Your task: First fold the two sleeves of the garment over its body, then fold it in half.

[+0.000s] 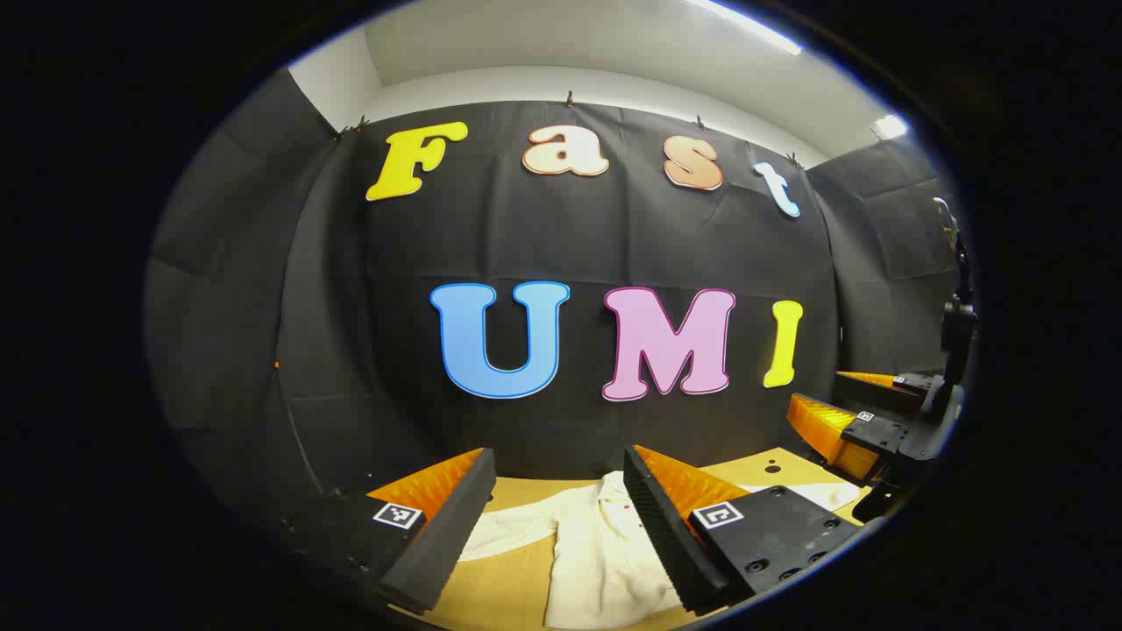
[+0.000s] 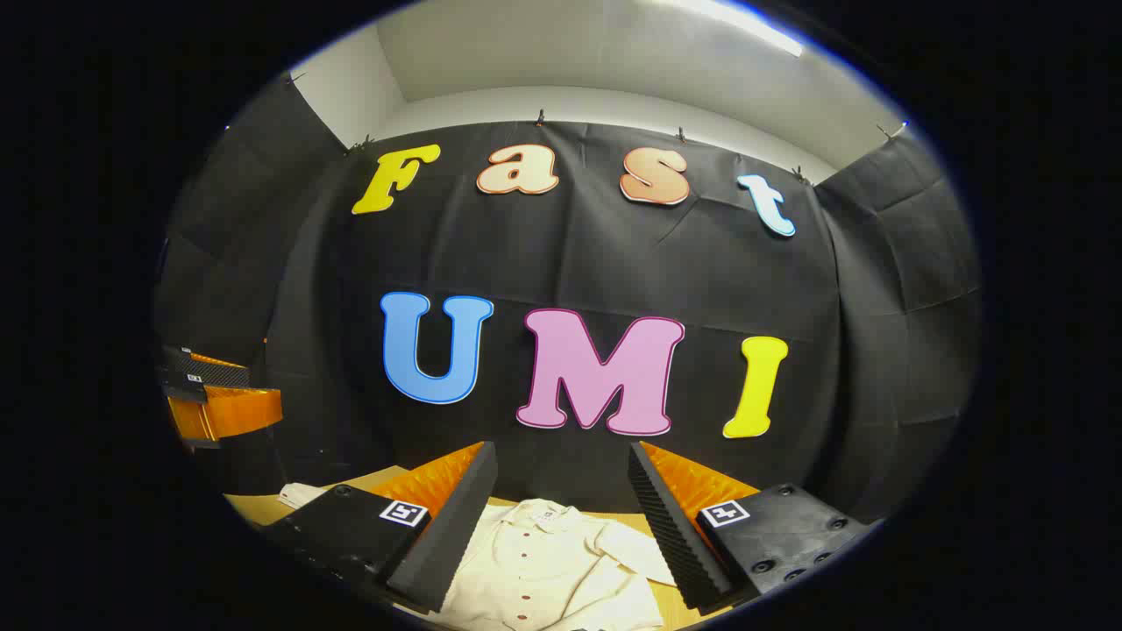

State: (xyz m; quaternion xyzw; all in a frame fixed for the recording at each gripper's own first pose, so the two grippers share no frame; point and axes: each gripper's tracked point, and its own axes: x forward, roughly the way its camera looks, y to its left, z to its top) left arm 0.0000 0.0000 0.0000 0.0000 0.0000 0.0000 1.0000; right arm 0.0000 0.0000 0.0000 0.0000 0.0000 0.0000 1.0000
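Between the fingers of the left gripper (image 1: 559, 517), which stand spread wide and hold nothing, lies the cream-white buttoned shirt of thin woven cloth (image 1: 596, 552), flat on the light-brown wooden desk (image 1: 504, 578). Gripper is raised above the cloth, not touching it. From this gripper the shirt lies ahead and below, its body running away from the camera toward the black cloth wall, w/ one sleeve (image 1: 508, 530) reaching out to the left side of the picture.

Right gripper (image 2: 561, 517) is spread wide also, empty, hanging over the same shirt (image 2: 543, 570). In right gripper view the button row runs from the collar (image 2: 543, 511) at the far end down toward the camera, so the long axis of the garment is approx. along the line of the gripper. A sleeve (image 2: 635, 552) lies near its right finger and looks partly laid over the body, but I cannot tell this surely.

In left gripper view the right gripper (image 1: 841, 412) shows far to the right edge, over the desk; in right gripper view the left gripper (image 2: 219, 399) shows at the left edge.

My judgement: sleeves are the step in hand, and each gripper is nearer to the sleeve of its own side; both must go down and out first.
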